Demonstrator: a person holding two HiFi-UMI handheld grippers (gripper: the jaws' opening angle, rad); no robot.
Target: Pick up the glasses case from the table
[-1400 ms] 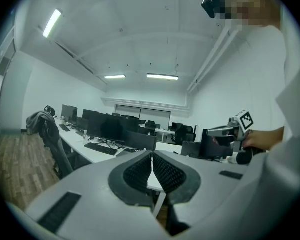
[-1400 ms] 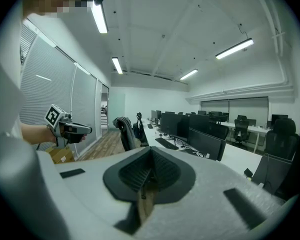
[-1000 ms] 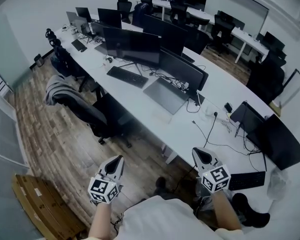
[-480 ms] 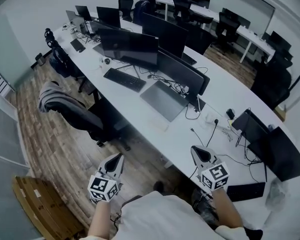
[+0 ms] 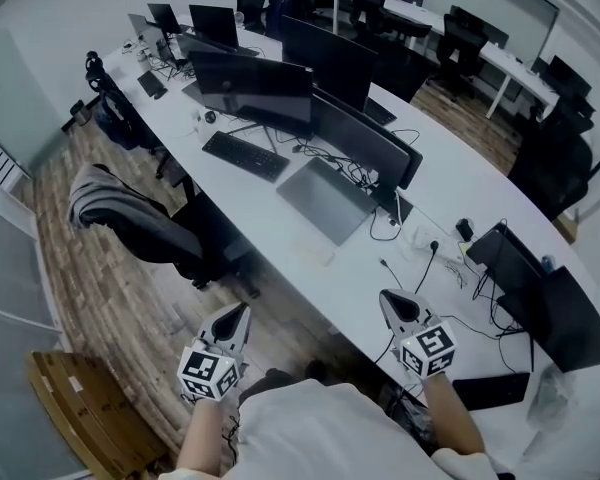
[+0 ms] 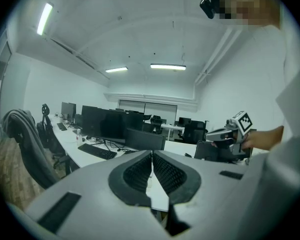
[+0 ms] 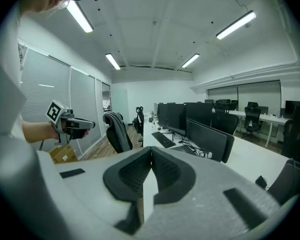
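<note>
My left gripper [image 5: 240, 313] is held over the wooden floor, short of the long white desk [image 5: 450, 183]. Its jaws are shut with nothing between them, as the left gripper view [image 6: 152, 154] shows. At the desk's near edge is my right gripper [image 5: 386, 298], also shut and empty [image 7: 151, 149]. Each gripper shows in the other's view: the right gripper [image 6: 225, 134] and the left gripper [image 7: 82, 124]. A small dark thing [image 5: 466, 230] lies on the desk beyond the right gripper. I cannot tell whether it is the glasses case.
The desk carries dark monitors [image 5: 255, 83], a keyboard [image 5: 245, 155], a closed grey laptop [image 5: 328, 200] and loose cables [image 5: 420, 258]. An office chair draped with a grey jacket [image 5: 115, 208] stands left of the left gripper. A brown box [image 5: 80, 413] sits on the floor at lower left.
Both grippers have moved forward together toward the desk, still shut. The desk edge now lies under the right gripper's tip, and the chair has slid left in the view.
</note>
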